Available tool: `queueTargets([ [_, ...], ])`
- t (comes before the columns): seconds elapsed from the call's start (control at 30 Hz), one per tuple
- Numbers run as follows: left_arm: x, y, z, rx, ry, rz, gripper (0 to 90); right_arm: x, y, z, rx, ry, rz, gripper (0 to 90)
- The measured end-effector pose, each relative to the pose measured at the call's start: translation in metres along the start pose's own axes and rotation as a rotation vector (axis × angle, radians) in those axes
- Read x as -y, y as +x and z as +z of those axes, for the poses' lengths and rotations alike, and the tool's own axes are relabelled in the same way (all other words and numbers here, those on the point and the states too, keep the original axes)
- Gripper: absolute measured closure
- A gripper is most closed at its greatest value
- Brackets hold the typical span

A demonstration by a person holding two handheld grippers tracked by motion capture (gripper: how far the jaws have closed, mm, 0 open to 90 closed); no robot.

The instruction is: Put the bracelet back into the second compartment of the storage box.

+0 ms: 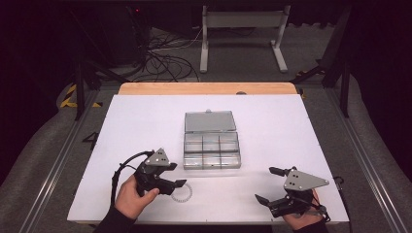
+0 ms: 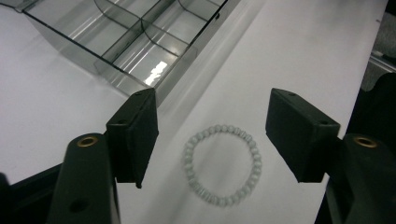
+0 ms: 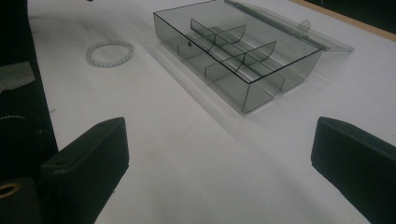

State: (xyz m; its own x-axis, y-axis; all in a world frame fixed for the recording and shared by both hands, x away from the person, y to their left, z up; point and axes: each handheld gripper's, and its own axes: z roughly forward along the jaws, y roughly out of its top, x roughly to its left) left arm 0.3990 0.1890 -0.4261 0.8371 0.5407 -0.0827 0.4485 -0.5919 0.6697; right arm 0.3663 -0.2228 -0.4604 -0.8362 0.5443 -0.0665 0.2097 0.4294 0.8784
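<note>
Tongs, left [image 1: 180, 176]: black two-jaw gripper held in a hand near the bench's front edge, left of centre; jaws stand apart, nothing pressed between them, straddling the space above the bracelet in the left gripper view [image 2: 212, 135].
Tongs, right [image 1: 266, 185]: same make, near the front right corner; jaws wide and empty over bare white surface [image 3: 215, 158].
Bracelet [image 2: 222, 164]: ring of small pale, whitish-green beads, lying flat on the white bench top [image 1: 291, 126] just in front of the box's front left corner, apart from it, beside the left jaws' tips.
Box [image 1: 212, 150]: clear smoky-grey plastic organiser, six compartments, mid-bench; hinged lid [image 1: 210, 121] open and laid flat toward the back edge.
</note>
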Motion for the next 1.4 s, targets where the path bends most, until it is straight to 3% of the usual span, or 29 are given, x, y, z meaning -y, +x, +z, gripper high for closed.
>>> queueTargets([
  [0.13,-0.001,0.001,0.003,0.008,0.041,0.012,39.1,0.0,0.0,0.001,-0.002,0.004,0.001,4.7],
  [0.3,-0.002,0.0,0.007,-0.037,0.095,0.044,39.7,0.0,0.0,0.001,-0.004,0.005,0.001,4.9],
  [0.63,-0.003,0.004,0.013,-0.014,0.142,0.049,46.9,0.0,0.0,0.001,-0.006,0.006,0.001,4.9],
  [0.87,-0.005,0.002,0.022,-0.044,0.224,0.087,50.0,0.0,0.0,0.001,-0.006,0.007,-0.001,5.0],
  [1.4,-0.005,0.009,0.039,-0.011,0.324,0.068,65.0,0.0,0.0,0.001,-0.014,0.013,0.001,5.2],
])
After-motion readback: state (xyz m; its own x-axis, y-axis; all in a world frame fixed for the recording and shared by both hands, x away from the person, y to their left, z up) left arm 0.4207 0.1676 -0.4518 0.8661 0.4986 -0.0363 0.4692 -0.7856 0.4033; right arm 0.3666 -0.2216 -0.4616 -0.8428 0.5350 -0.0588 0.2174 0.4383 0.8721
